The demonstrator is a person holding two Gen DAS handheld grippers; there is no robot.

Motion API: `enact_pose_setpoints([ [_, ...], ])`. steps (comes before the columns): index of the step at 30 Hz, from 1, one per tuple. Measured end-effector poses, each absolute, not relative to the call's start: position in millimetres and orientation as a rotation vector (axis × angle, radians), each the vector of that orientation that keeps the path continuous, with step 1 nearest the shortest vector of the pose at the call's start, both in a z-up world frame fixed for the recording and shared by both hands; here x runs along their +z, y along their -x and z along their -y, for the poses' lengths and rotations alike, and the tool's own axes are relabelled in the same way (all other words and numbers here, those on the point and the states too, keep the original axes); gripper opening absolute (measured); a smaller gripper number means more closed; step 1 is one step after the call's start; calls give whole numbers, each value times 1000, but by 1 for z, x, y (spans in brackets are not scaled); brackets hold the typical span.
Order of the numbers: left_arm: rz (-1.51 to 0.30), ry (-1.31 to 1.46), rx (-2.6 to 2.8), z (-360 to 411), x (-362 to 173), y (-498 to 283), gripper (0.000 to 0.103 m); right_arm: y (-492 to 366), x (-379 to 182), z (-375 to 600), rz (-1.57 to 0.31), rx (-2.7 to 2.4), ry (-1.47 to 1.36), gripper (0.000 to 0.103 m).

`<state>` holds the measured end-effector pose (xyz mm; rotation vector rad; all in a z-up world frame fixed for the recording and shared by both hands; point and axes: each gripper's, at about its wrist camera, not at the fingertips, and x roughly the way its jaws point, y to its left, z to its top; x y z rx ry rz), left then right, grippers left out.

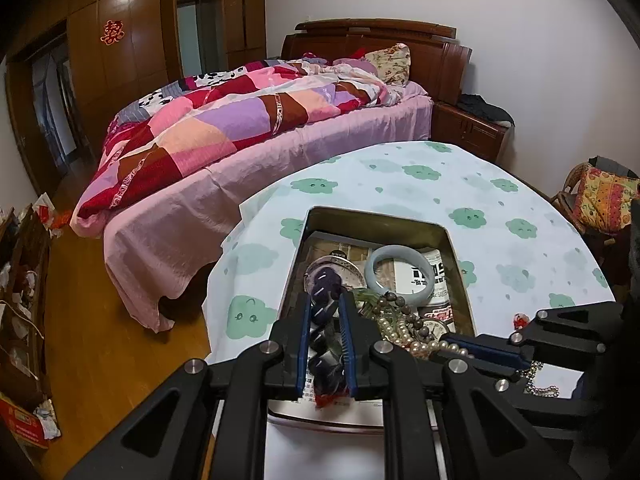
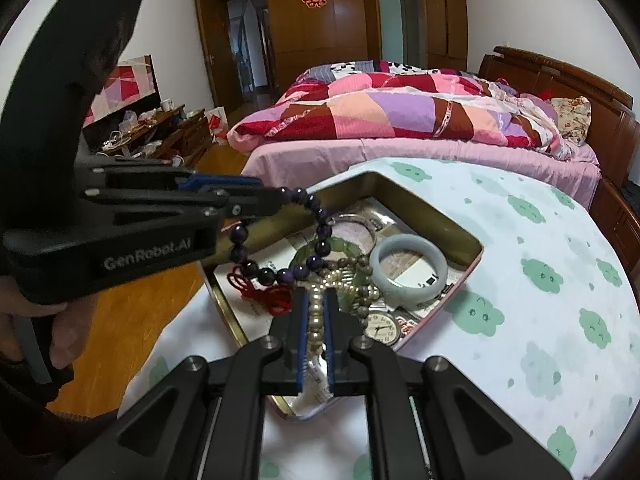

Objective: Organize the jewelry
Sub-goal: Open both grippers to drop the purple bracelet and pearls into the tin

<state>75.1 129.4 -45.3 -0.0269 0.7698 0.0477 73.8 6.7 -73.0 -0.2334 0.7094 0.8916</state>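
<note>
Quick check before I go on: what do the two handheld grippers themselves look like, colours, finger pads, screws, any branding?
Both are matte black plastic with angular linkage arms, triangular cut-outs and round silver screw heads. The left gripper and right gripper each have two black fingers lined with ribbed blue pads. The left one's side reads "GenRobot.AI" in grey, above a black pistol-style handle.
</note>
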Motion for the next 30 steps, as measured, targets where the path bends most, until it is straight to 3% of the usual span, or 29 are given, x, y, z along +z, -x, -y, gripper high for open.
enact_pose_setpoints([
  [2,-763,28,50,-129,-43,-75,18,-74,-76,-7,-719,892,234,10],
  [4,-752,26,52,-129,-41,-73,43,-73,-77,-6,-719,883,233,11],
  [6,-728,29,60,-129,-37,-70,59,-75,-77,-5,-722,880,227,12],
  [8,-724,34,59,-130,-36,-70,60,-75,-76,-4,-716,873,221,21],
  [10,-723,36,61,-130,-36,-70,60,-75,-75,-2,-709,868,211,38],
  [30,-740,30,72,-130,-42,-72,60,-82,-73,8,-691,817,199,41],
])
